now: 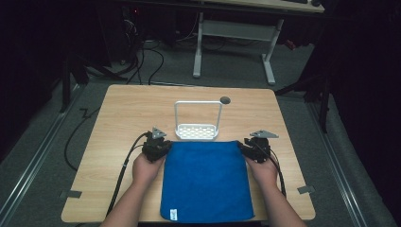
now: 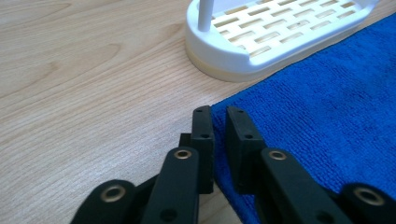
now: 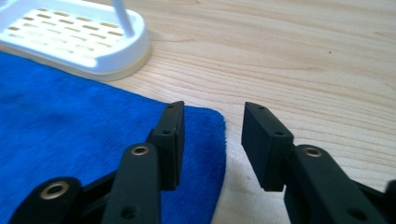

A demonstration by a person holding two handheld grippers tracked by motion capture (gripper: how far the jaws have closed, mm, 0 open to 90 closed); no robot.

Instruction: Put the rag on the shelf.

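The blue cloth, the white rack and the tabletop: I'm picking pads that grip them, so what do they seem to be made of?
Blue cloth: soft fabric, probably microfibre; fuzzy matte nap, rounded plush edge.
White rack: probably moulded plastic; smooth, slightly glossy, slotted base with a thin handle.
Tabletop: light wood grain, flat and matte; whether solid wood or laminate is unclear.

The right gripper [image 3: 212, 140] sat low over the table [image 3: 303, 56], its two black jaws standing apart with a clear gap between them. The near corner of the blue cloth [image 3: 70, 126] lay flat on the wood, under the left-hand jaw; the right-hand jaw stood over bare wood. The cloth's edge fell within the gap. Neither pad pressed it. A white slotted rack [image 3: 79, 37] rested at the cloth's far edge.
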